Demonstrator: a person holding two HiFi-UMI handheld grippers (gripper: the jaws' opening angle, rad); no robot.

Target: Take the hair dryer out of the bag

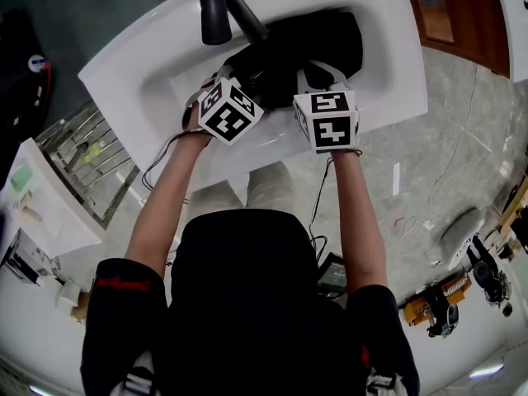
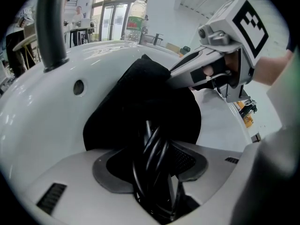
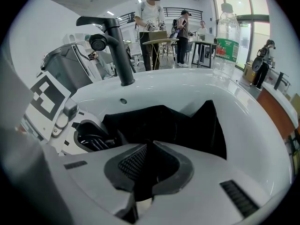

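A black bag (image 1: 318, 44) lies in the white sink (image 1: 388, 73), slumped against the basin wall. My left gripper (image 2: 154, 161) is shut on a bundle of black cord (image 2: 151, 144) that comes out of the bag (image 2: 136, 107). The hair dryer's body is hidden inside the fabric. My right gripper (image 3: 142, 170) is shut on a fold of the bag (image 3: 164, 123) at its near edge. In the right gripper view, the left gripper (image 3: 86, 139) sits close on the left with the cord (image 3: 96, 142) between its fingers. The two grippers hang side by side over the basin's front.
A black faucet (image 1: 216, 7) rises at the far rim of the sink, close to the left gripper. A clear water bottle (image 3: 227, 36) stands on the back ledge. People stand round tables far behind. A wire rack (image 1: 91, 159) stands left of the sink.
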